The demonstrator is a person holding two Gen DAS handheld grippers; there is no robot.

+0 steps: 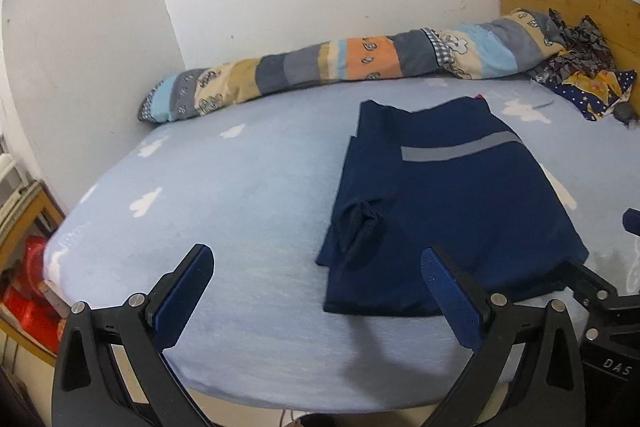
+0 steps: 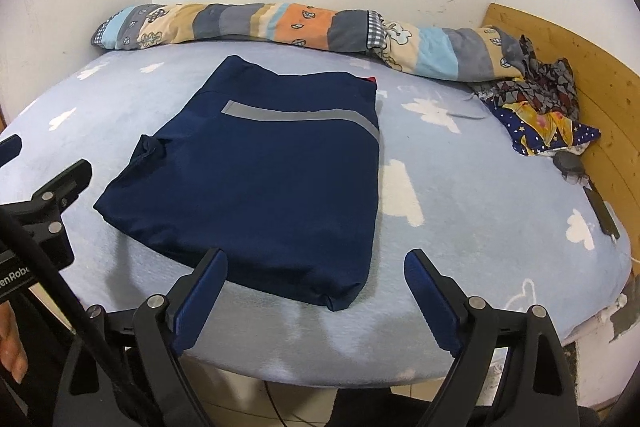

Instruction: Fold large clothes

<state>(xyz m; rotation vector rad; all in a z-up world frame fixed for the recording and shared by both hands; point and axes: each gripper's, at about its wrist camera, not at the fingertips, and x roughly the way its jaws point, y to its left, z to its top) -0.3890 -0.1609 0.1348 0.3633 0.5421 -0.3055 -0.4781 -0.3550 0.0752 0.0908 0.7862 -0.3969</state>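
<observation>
A navy garment (image 1: 452,211) with a grey stripe lies folded into a rectangle on the bed (image 1: 240,187). One bunched fold sticks up near its left edge. My left gripper (image 1: 316,253) is open just short of the garment's near left corner, and its blue pads hold nothing. In the right wrist view the same garment (image 2: 272,179) lies flat, its near corner just beyond my right gripper (image 2: 316,255). That gripper is open too, with only the sheet between its fingers. Neither gripper touches the cloth.
The bed sheet (image 2: 460,227) is light blue with white clouds. A rolled patchwork quilt (image 2: 280,23) lies along the wall. Crumpled clothes (image 2: 540,99) sit by the wooden headboard (image 2: 600,95), with a dark flat object (image 2: 602,213) near them. A shelf with red items (image 1: 28,291) stands at the bed's left.
</observation>
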